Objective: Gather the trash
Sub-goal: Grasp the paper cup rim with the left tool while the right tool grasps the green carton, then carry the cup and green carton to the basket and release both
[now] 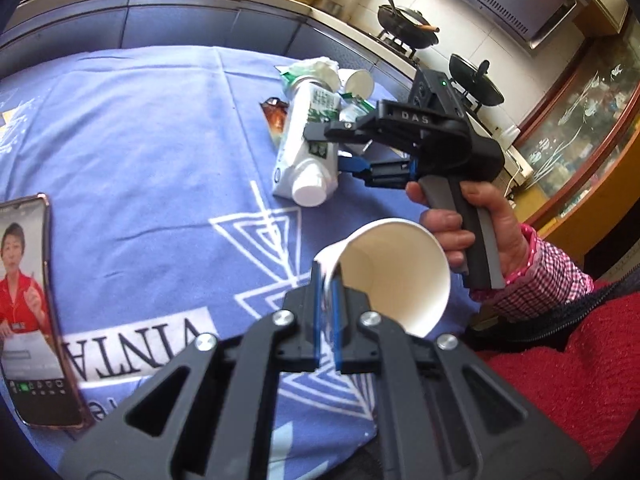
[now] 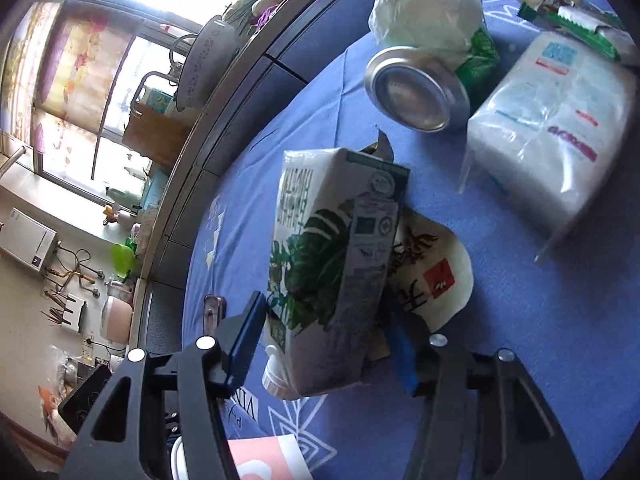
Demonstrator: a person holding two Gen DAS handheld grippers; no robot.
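Note:
My left gripper (image 1: 328, 276) is shut on the wall of a white paper cup (image 1: 396, 276), which it holds tilted above the blue cloth. A white and green milk carton (image 1: 308, 140) lies on the cloth with its white cap toward me. My right gripper (image 1: 326, 147), held by a hand in a pink checked sleeve, has closed around it. In the right wrist view the carton (image 2: 336, 248) fills the gap of that gripper (image 2: 326, 316), with the blue pads (image 2: 248, 336) against its two sides.
Beyond the carton lie a metal can (image 2: 416, 92), crumpled white tissue (image 2: 428, 8), a tissue pack (image 2: 552, 132), a green wrapper (image 2: 576, 20) and a white pouch (image 2: 436, 272). A second paper cup (image 1: 360, 82) and a brown wrapper (image 1: 276, 116) lie nearby. A phone (image 1: 28, 312) rests at the cloth's left.

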